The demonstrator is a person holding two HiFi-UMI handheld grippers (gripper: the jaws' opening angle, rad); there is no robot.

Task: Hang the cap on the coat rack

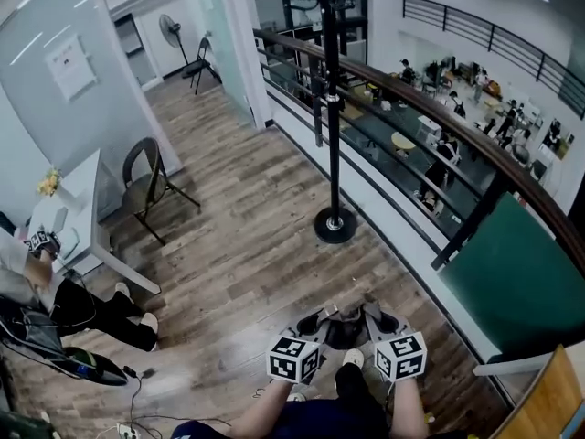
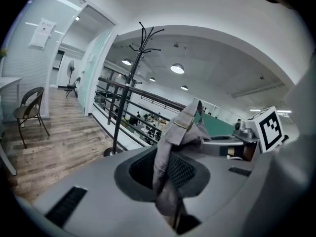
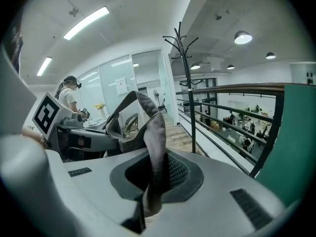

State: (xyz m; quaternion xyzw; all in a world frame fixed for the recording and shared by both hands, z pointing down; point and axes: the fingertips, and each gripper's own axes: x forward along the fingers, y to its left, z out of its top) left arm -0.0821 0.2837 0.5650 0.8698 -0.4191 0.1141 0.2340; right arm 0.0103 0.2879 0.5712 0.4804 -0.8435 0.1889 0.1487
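The grey cap (image 1: 345, 329) is stretched between the two tools, low down in front of the person carrying it, just above their feet and the wood floor (image 1: 238, 236). The left tool (image 1: 322, 319) has its jaws pinched together on a fold of the cap's fabric, and the cloth rises out of the jaws in a crumpled peak. The right tool (image 1: 373, 315) is clamped on the other side of the cap the same way, with the fabric and a curved band of it arching up from the jaws. The two tools sit close beside each other, their marker cubes facing up.

The coat rack (image 1: 332, 135), a tall black pole on a round base, stands ahead, well apart from the cap and right next to the railing (image 1: 430, 126) that runs along the edge of the floor. A green panel (image 1: 521, 282) fills part of the railing on the right. Off to the left are a folding chair (image 1: 146, 176), a white worktop (image 1: 87, 199) and a seated person (image 1: 55, 300)
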